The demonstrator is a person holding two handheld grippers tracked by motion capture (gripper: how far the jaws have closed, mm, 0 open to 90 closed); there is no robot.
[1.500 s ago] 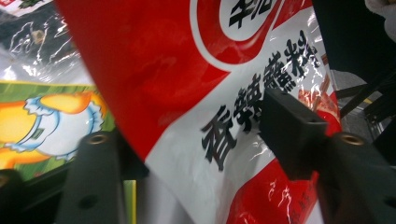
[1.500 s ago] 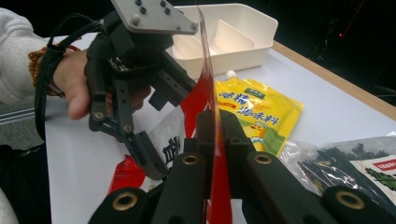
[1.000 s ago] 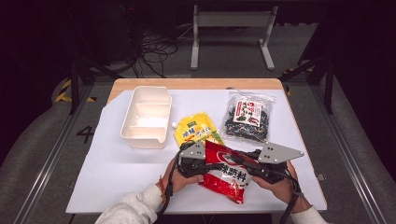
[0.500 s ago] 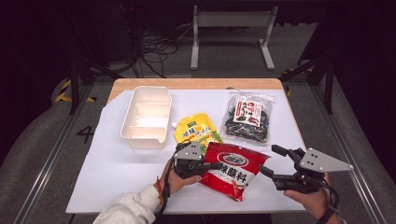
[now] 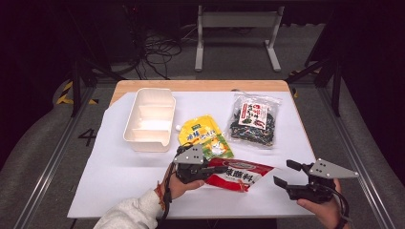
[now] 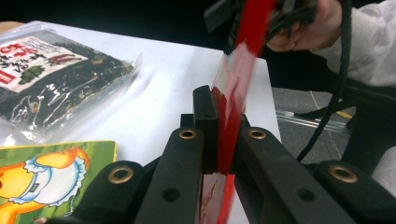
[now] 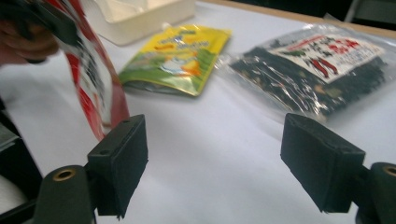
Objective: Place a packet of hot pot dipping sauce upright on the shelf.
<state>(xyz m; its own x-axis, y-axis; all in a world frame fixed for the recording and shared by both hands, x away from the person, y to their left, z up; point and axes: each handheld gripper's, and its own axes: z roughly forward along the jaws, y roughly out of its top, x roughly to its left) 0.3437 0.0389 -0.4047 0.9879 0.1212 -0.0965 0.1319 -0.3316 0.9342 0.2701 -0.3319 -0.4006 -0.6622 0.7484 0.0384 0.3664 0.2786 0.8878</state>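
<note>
Left tool (image 5: 206,170): clamped on one edge of the flat red foil packet (image 5: 241,173), low centre of the white counter (image 5: 114,167).
Right tool (image 5: 289,173): held apart, empty, lower right.
Handling: judged light, floppy, slippery; best pinched at a sealed edge.
Count: three packets, one cream plastic tray (image 5: 149,119).

Numeral "4" on the floor (image 5: 87,137) beside the table's left edge; packet lettering too small to read.
</note>
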